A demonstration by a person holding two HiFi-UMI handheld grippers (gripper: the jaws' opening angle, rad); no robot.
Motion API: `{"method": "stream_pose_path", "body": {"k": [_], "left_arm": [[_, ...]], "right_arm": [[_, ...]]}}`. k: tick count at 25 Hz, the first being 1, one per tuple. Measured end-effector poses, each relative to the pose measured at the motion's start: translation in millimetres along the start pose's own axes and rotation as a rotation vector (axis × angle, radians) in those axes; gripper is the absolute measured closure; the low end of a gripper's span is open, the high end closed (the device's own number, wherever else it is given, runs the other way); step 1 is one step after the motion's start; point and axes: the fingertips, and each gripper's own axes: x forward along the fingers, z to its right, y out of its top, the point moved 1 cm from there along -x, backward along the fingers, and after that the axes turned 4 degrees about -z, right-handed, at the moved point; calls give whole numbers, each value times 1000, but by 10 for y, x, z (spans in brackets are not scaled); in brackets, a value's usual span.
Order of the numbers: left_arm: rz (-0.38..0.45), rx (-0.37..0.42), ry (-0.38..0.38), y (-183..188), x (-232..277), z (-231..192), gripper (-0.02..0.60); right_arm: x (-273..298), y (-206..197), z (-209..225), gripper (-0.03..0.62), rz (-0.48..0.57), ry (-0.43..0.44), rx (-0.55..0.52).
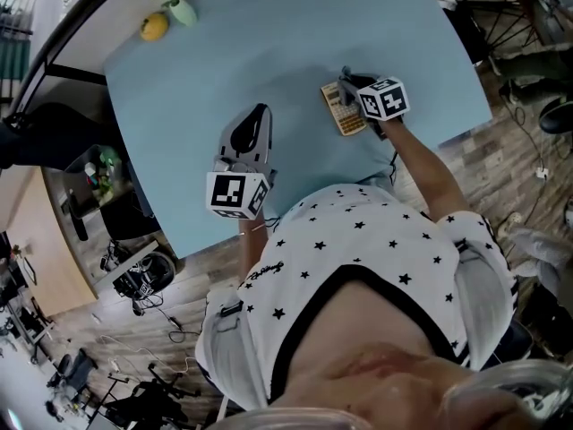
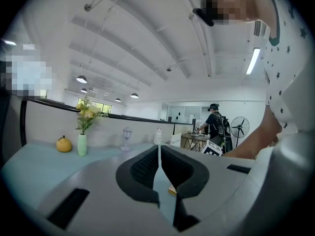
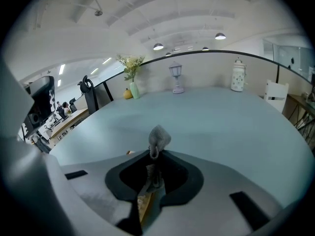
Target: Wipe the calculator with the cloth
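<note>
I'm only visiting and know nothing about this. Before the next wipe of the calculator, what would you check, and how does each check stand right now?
1. Grip on the cloth by the right tool: ok, pinched between its jaws.
2. The right tool above the calculator: ok.
3. The cloth touching the calculator: cannot tell.
4. The left tool out of the way: ok, shut, empty, apart from the calculator.
5. The calculator held steady: not ok, it lies free on the table.

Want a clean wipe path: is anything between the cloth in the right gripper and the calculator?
Nothing visible. The right gripper holds the cloth over the calculator; the left gripper sits apart to its left.
</note>
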Motion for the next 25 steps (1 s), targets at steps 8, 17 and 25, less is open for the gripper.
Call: {"method": "stream_pose_path", "body": {"k": [8,17,25], "left_arm": [[-6,5,-27,9,62,100,541],[-8,17,-47,18,50,156,541],[-8,46,-44,39,-10,200,541]], "right_arm": [[-91,-62,124,543,6,-26,28],[-114,-72,93,542,34,-38,36],[-201,56,-372,542,86,71,6]]}}
